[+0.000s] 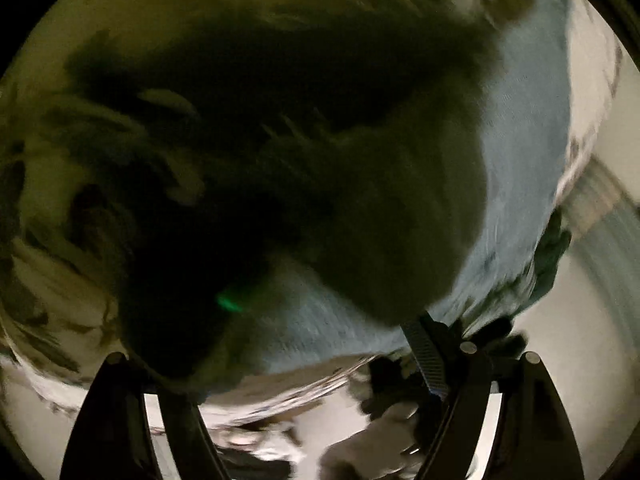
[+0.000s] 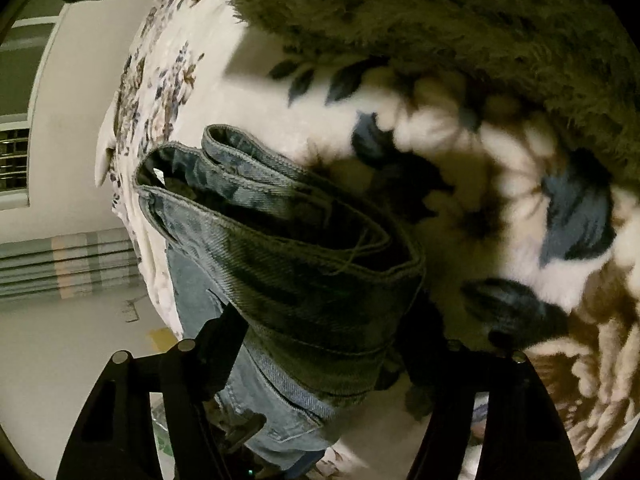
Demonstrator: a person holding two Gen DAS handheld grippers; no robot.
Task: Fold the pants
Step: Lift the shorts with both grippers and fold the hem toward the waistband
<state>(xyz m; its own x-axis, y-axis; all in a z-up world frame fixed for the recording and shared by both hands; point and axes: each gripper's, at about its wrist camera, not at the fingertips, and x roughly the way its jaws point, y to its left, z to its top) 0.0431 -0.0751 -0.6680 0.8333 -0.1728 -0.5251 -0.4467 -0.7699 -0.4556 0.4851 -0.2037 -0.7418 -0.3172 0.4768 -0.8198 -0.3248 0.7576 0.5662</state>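
Observation:
The pants are blue denim jeans. In the right wrist view their leg ends (image 2: 280, 240) are bunched between the fingers of my right gripper (image 2: 320, 344), which is shut on them just above a floral bedspread (image 2: 440, 152). In the left wrist view the picture is blurred. Pale blue denim (image 1: 520, 184) runs down the right side and across the bottom, with a dark shadow over the middle. The fingers of my left gripper (image 1: 304, 364) stand wide apart at the bottom edge; the denim reaches down to the right finger (image 1: 428, 356), and whether it is held is unclear.
A shaggy olive blanket (image 2: 460, 20) lies across the bed behind the jeans. Pale floor (image 2: 60, 352) and a striped rug (image 2: 68, 264) show to the left of the bed. A wall vent (image 2: 14, 160) is at the far left.

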